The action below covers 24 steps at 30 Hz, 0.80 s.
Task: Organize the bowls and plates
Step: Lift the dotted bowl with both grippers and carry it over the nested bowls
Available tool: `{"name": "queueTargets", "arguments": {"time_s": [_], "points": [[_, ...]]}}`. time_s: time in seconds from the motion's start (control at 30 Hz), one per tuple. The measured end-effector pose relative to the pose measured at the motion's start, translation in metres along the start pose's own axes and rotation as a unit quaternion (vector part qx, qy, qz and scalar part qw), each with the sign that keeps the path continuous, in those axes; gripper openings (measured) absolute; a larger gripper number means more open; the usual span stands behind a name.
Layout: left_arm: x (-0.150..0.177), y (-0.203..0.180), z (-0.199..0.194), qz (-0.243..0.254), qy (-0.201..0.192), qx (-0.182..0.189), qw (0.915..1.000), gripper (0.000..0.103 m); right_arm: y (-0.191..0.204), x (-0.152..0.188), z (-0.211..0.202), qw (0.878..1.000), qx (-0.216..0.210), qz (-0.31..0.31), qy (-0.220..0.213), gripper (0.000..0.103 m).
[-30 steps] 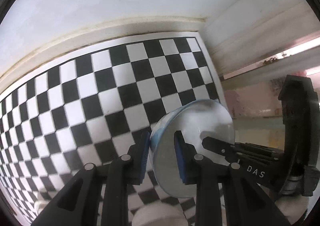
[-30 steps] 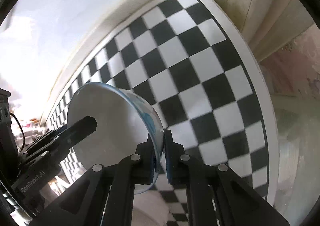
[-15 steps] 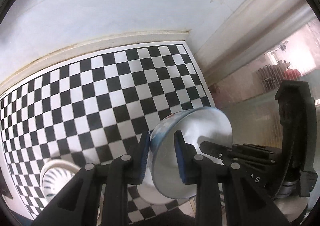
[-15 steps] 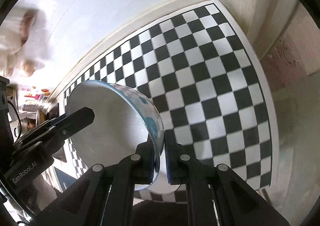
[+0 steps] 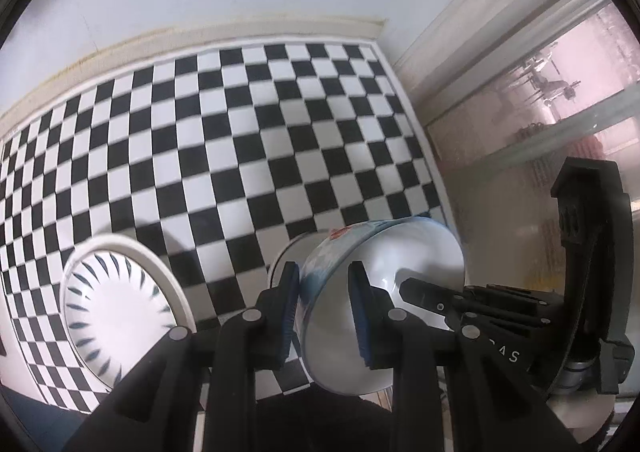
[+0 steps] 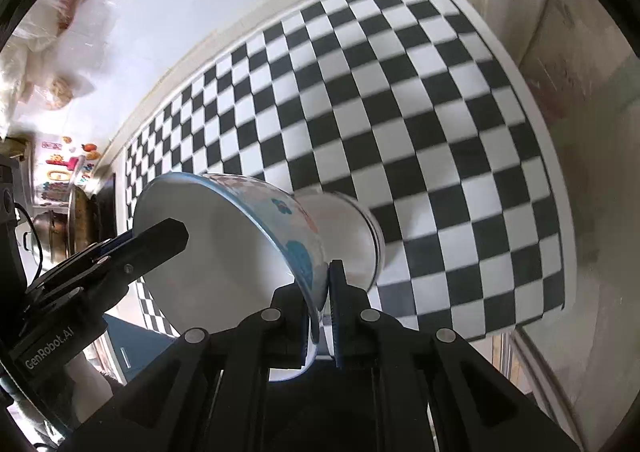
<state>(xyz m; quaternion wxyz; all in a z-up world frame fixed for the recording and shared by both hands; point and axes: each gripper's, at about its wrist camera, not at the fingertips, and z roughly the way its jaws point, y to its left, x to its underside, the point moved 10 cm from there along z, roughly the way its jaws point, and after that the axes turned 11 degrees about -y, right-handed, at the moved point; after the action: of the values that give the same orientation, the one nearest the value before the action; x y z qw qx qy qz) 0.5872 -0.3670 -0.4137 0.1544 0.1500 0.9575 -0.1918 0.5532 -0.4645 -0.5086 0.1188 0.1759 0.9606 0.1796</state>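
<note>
**Both claws pinching one bowl above the checkered mat**

I am holding a single floral bowl (image 5: 384, 292) between two claws, and it is hanging tilted on its side above the checkered mat (image 5: 240, 139), apart from it. Its white inside is showing nothing in it. My left gripper (image 5: 324, 312) is clamping the near rim, one blue pad outside the patterned wall and one inside. My right gripper (image 6: 324, 308) is squeezing the opposite rim, its jaws nearly together with only the thin wall between them.

The left wrist view is giving me a ribbed plate (image 5: 116, 304) with dark dashes, lying on the mat to the left of the bowl and empty as far as I can see; the right wrist view is not showing it. Both views are picking up a second white dish (image 6: 352, 240) directly behind the held bowl, but the bowl is covering most of it, so I cannot tell its shape or contents. The right view alone is showing a brown pot (image 6: 60, 228) and blurred bags at the left edge.

The bowl's lower rim is being hidden behind my own black fingers in both views.
</note>
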Motion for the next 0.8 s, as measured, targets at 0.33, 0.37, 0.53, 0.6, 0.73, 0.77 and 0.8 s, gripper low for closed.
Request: {"name": "queueTargets", "arguments": {"time_s": [0.33, 0.37, 0.53, 0.6, 0.73, 0.77, 0.8], "points": [[0.030, 0.018, 0.045, -0.009, 0.050, -0.018, 0.9986, 0.023, -0.024, 0.019, 0.051, 0.999, 0.029, 0.004, 0.036, 0.010], [0.031, 0.018, 0.048, -0.009, 0.053, -0.021, 0.9983, 0.022, -0.025, 0.020, 0.056, 0.999, 0.032, 0.001, 0.039, 0.010], [0.032, 0.020, 0.059, -0.007, 0.065, -0.029, 0.9974, 0.022, -0.029, 0.016, 0.067, 0.998, 0.046, -0.005, 0.048, 0.010], [0.034, 0.020, 0.063, -0.007, 0.072, -0.030, 0.9969, 0.022, -0.031, 0.014, 0.073, 0.997, 0.052, -0.005, 0.055, 0.010], [0.036, 0.025, 0.074, -0.009, 0.087, -0.038, 0.9955, 0.022, -0.031, 0.009, 0.083, 0.996, 0.062, -0.010, 0.069, 0.010], [0.037, 0.026, 0.076, -0.008, 0.090, -0.040, 0.9951, 0.022, -0.031, 0.008, 0.086, 0.995, 0.065, -0.012, 0.073, 0.010], [0.037, 0.027, 0.078, -0.008, 0.093, -0.041, 0.9948, 0.022, -0.030, 0.007, 0.089, 0.995, 0.068, -0.019, 0.078, 0.010]]}}
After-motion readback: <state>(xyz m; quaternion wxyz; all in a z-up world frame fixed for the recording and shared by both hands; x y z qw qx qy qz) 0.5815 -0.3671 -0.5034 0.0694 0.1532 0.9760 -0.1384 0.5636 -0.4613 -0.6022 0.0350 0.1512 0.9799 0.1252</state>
